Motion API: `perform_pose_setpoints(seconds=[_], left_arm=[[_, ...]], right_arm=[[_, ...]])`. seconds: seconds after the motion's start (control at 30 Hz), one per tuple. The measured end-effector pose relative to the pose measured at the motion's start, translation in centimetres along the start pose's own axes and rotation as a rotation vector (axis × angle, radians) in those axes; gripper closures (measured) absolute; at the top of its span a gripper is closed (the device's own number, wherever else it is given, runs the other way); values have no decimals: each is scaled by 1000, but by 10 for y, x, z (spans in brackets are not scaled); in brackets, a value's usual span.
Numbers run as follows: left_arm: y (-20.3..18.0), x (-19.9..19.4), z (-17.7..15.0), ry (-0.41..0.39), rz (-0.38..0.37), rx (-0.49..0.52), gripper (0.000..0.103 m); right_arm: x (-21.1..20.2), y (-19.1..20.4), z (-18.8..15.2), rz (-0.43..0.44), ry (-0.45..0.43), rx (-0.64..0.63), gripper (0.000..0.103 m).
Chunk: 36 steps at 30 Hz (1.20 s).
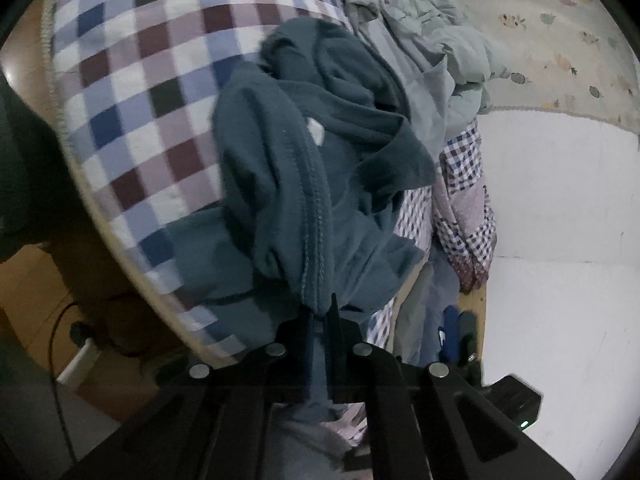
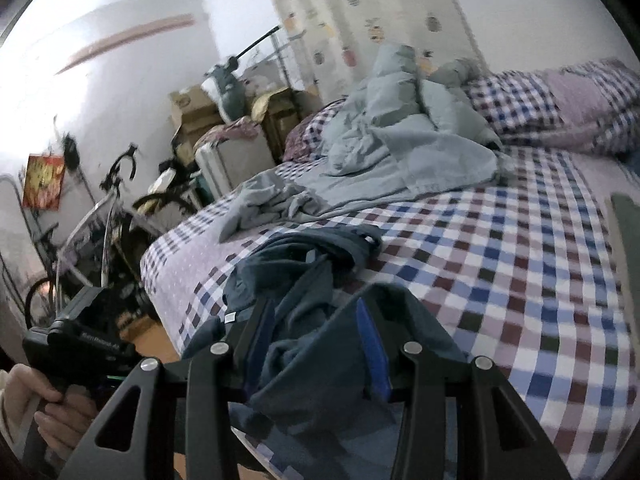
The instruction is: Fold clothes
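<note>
A dark teal garment (image 1: pixel 280 160) lies crumpled on the checked bed sheet (image 1: pixel 140 100). My left gripper (image 1: pixel 320 320) is shut on its stitched hem, and the cloth runs up and away from the fingers. In the right wrist view the same garment (image 2: pixel 304 280) is bunched at the near edge of the bed. My right gripper (image 2: pixel 314 304) is open, with folds of the cloth lying between its blue-padded fingers (image 2: pixel 372 344) and draped over the right one. A hand (image 2: pixel 48 404) holds the other gripper's black handle (image 2: pixel 80 340) at the lower left.
A heap of pale grey-blue bedding and clothes (image 2: pixel 400 140) lies further back on the checked sheet (image 2: pixel 500 260), with a checked pillow (image 2: pixel 560 100) behind it. Beside the bed stand a bicycle (image 2: pixel 112 216), cardboard boxes (image 2: pixel 192 112) and a patterned curtain (image 2: pixel 360 20).
</note>
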<state>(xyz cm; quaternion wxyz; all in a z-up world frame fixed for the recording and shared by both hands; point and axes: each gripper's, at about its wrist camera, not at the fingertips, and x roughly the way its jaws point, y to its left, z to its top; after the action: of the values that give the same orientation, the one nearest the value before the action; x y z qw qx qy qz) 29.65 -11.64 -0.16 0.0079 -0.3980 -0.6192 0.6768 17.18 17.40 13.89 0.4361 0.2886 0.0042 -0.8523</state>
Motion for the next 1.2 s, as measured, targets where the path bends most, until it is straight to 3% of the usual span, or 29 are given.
perform_pose_setpoints(seconds=[0.23,0.57,0.73,0.97,1.2], left_arm=[[18,-8,1,9,2,13,100],[30,-11,10,33,-46,-5,100],[35,-12,14,43,-62,-6,100],[41,-7,19,60,-72,-12,100],[44,-3,25,76,-79,-14,100]], right_arm=[[50,49,24,44,141,-263,56],[105,87,31,-48,309,-626,58],[121,91,29,-123,340,-766,58],[141,119,0,-224,362,-1138,59],[157,136,-18,-233,374,-1365,59]])
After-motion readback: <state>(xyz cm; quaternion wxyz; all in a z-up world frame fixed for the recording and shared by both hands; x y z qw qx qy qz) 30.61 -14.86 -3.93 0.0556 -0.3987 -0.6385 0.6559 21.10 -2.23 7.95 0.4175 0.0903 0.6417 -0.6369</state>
